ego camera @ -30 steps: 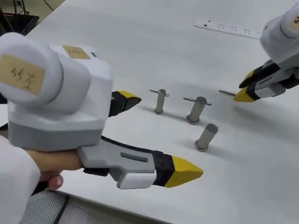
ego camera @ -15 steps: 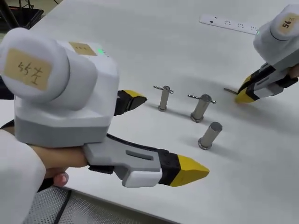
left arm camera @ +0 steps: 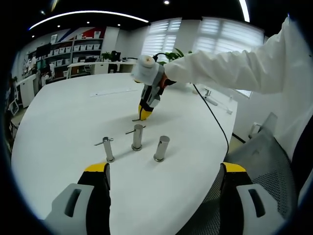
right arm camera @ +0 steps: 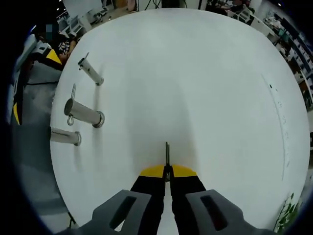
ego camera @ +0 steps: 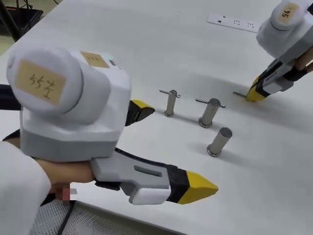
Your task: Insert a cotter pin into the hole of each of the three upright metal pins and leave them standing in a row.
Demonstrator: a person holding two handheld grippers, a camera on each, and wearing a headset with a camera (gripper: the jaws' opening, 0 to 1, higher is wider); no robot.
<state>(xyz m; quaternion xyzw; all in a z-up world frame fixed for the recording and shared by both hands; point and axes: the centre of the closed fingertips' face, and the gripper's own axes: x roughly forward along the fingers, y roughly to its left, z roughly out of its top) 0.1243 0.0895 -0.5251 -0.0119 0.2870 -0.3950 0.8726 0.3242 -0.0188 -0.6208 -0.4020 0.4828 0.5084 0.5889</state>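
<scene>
Three upright metal pins stand on the white table. The far-left pin (ego camera: 170, 104) and the middle pin (ego camera: 209, 112) each carry a cotter pin through the top. The nearest pin (ego camera: 219, 142) has none. My left gripper (ego camera: 171, 147) is open, low and near, with the pins (left arm camera: 138, 137) ahead of its spread jaws. At the right, my right gripper (ego camera: 254, 94) is shut on a thin cotter pin (right arm camera: 167, 152) that sticks out forward from its tips, close over the table. The right gripper (left arm camera: 145, 113) stands beyond the pins in the left gripper view.
A white power strip (ego camera: 232, 22) lies at the far side of the table. The table's near edge (ego camera: 122, 215) runs just below my left gripper, with a mesh chair back under it. A cable (left arm camera: 215, 122) trails off the table's right side.
My right gripper has tipped steeper and shifted slightly away from the pins, still holding the cotter pin. The left gripper and the three pins are much as before.
</scene>
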